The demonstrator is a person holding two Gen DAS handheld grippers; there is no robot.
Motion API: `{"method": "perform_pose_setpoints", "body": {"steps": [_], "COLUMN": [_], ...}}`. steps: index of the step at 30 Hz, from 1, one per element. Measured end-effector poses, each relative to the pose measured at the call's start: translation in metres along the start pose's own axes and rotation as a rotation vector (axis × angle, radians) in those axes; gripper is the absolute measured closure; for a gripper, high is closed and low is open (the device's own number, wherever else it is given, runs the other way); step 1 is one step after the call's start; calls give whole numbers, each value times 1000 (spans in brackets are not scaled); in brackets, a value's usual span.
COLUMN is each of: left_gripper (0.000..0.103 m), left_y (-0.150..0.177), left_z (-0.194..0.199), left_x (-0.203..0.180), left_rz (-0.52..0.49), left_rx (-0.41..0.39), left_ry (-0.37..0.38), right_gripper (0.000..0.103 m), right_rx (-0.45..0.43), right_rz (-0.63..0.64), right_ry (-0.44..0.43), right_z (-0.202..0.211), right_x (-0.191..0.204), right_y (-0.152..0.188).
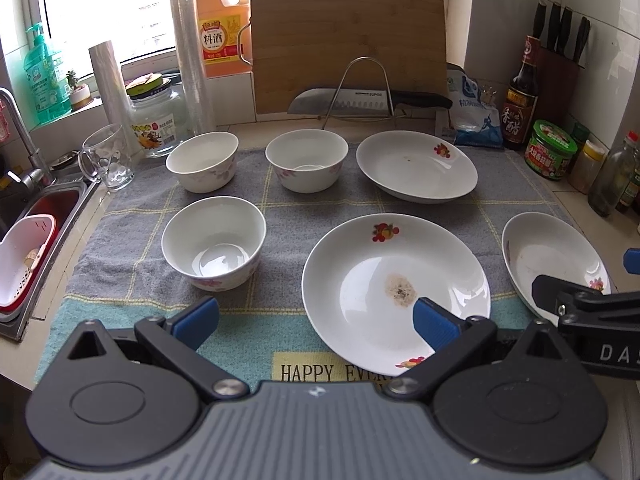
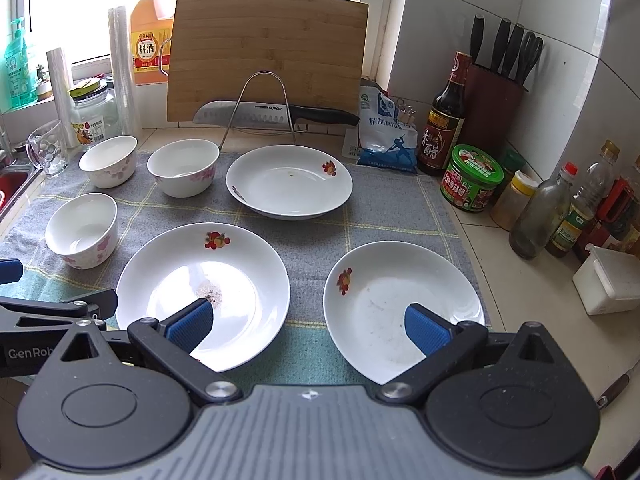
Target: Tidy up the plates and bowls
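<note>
Three white bowls with pink flowers stand on a grey checked cloth (image 1: 280, 208): a near bowl (image 1: 214, 242) (image 2: 82, 230), a far-left bowl (image 1: 202, 161) (image 2: 108, 161) and a far-middle bowl (image 1: 307, 160) (image 2: 183, 167). Three white plates with fruit prints lie apart: a soiled middle plate (image 1: 384, 280) (image 2: 224, 276), a far plate (image 1: 416, 166) (image 2: 289, 182) and a right plate (image 1: 548, 256) (image 2: 400, 296). My left gripper (image 1: 316, 320) hovers open over the cloth's front, between the near bowl and the middle plate. My right gripper (image 2: 308, 322) hovers open between the middle and right plates. Neither holds anything.
A cutting board (image 1: 348, 40), a knife on a wire rack (image 1: 360, 100), bottles (image 2: 536, 216), jars (image 2: 472, 178) and a knife block (image 2: 496, 96) line the back and right. A glass mug (image 1: 106, 158) and a sink with a pink basket (image 1: 24, 264) lie left.
</note>
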State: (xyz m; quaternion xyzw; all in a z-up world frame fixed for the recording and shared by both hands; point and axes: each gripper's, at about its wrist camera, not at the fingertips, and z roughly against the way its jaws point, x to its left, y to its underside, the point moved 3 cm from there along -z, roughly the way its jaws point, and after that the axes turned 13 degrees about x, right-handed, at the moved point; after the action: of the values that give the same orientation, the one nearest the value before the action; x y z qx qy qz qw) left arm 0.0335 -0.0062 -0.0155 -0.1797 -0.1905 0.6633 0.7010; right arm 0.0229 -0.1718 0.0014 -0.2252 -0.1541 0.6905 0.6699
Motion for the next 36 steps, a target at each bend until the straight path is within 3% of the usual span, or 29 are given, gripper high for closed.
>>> {"method": "perform_pose_setpoints", "body": {"steps": [9,15,19,23,31,36], "left_gripper": [1,1,1,1,1,1], "left_y": [-8,-13,-19,-26,-40,-50], "left_z": [-7,-6,-8,-11,-27,-37], "left_x": [-9,-18,-21,-30,-56,-78], "left_rz": [-25,-62,-73,-91,-131,-168], "left_rx": [-10,-71,-66,-68,-57,-32], "left_ry": [40,67,192,195,232,266], "right_gripper": [0,0,0,0,0,0], "right_rx": [-49,-115,-141,-152,-104,-26], "right_rz": [32,79,84,83,44,28], "right_ry": [-17,-35,-31,-19,0,-12], "right_z": [-2,0,-2,-8,-37,-67], "right_x": [-9,-21,-38,-60,-106,-126], "right_y": [1,5,10,18,44,64]}}
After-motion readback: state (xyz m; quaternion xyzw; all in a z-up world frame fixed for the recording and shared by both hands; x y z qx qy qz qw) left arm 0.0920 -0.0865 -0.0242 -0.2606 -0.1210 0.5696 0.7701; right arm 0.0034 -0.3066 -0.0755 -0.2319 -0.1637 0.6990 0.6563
